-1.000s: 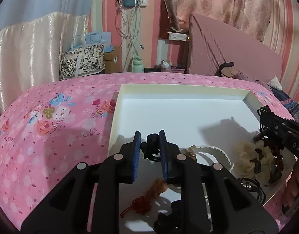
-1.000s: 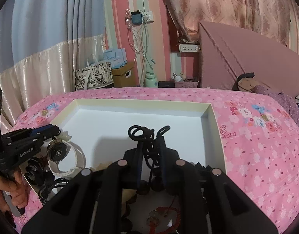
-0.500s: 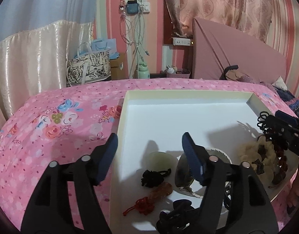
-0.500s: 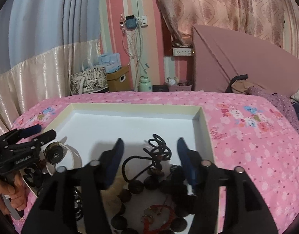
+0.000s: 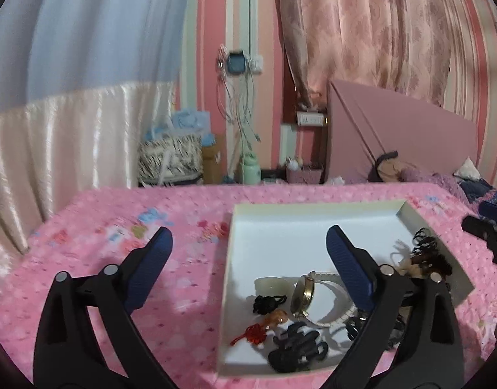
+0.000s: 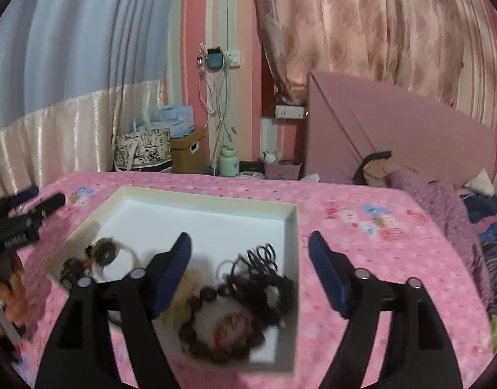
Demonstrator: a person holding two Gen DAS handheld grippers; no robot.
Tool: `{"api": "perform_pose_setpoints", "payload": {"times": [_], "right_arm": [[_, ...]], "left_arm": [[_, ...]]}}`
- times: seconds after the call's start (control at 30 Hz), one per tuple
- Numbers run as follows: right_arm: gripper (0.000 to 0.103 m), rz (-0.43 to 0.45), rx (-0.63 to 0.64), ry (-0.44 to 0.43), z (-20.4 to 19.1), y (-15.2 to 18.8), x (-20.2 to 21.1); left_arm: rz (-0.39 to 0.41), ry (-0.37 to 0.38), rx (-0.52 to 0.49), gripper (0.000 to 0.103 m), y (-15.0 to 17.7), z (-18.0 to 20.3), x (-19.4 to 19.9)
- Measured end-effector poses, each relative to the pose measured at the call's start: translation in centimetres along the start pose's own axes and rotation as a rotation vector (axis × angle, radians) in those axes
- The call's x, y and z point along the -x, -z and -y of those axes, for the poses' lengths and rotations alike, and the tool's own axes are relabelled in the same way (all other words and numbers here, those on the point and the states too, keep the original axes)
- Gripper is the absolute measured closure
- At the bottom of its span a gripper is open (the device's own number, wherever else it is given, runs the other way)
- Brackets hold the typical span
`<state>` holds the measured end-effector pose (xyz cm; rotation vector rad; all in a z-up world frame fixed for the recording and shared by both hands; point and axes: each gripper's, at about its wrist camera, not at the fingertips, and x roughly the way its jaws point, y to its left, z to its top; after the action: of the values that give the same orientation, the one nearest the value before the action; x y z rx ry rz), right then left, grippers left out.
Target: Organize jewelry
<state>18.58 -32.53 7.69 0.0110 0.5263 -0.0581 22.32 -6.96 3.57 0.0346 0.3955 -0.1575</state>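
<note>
A shallow white tray (image 5: pixel 313 227) (image 6: pixel 199 217) lies on the pink floral bedspread. In its near part lie a black hair tie (image 5: pixel 267 303), a gold-rimmed watch with a white strap (image 5: pixel 301 295), a red knot charm (image 5: pixel 254 332), a black claw clip (image 5: pixel 297 350), a dark bead bracelet (image 6: pixel 216 321) and black coil ties (image 6: pixel 261 257). My left gripper (image 5: pixel 248 249) is wide open and empty, raised above the tray's left edge. My right gripper (image 6: pixel 250 253) is wide open and empty above the tray's right side.
The pink floral bedspread (image 5: pixel 118 243) surrounds the tray. Behind the bed stand a patterned bag (image 5: pixel 169 162), a cardboard box (image 6: pixel 186 154), a green bottle (image 5: pixel 250 168) and a pink headboard (image 5: pixel 400 142). Clothes (image 6: pixel 449 201) lie at the right.
Both grippers opened, dropping the black hair ties into the tray, then opened wider and pulled up and back from it.
</note>
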Motion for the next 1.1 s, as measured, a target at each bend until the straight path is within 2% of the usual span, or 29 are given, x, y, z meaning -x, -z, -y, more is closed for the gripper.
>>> {"api": "perform_pose_setpoints", "payload": {"times": [0.1,0.23,0.43,0.57,0.7,0.83,0.9,1.03,1.1], "right_arm": [[0.021,0.001,0.014,0.008,0.3,2.0,3.4],[0.021,0.017,-0.035,0.004,0.7,6.0,7.4],[0.018,0.052,-0.029,0.007,-0.4,11.0,12.0],[0.011,0.117,-0.069,0.019,0.0,11.7,14.8],[0.008,0.157,-0.07,0.046,-0.1,12.5,15.7],[0.007,0.117,-0.015,0.069,-1.2,12.4,15.0],[0.007,0.133,-0.006,0.073,-1.4,12.5,15.3],[0.004,0.184,-0.063,0.09,-0.3,12.8,16.5],[0.004,0.174,-0.084,0.106,0.1,12.9,16.5]], "left_arm": [[0.027,0.006,0.008,0.003,1.1,-0.3,4.2],[0.044,-0.019,0.035,0.003,4.6,-0.8,10.2],[0.085,-0.037,0.068,0.003,8.5,-1.5,16.2],[0.085,-0.084,0.048,0.003,10.3,-1.2,17.5],[0.09,-0.064,0.023,0.003,10.9,-0.6,18.0],[0.057,-0.108,0.013,0.003,11.0,-0.5,17.3],[0.067,-0.126,0.015,0.003,11.0,-0.5,17.5],[0.085,-0.157,0.012,0.003,10.9,-0.6,18.0],[0.073,-0.162,0.012,0.003,10.8,-0.6,17.7]]}}
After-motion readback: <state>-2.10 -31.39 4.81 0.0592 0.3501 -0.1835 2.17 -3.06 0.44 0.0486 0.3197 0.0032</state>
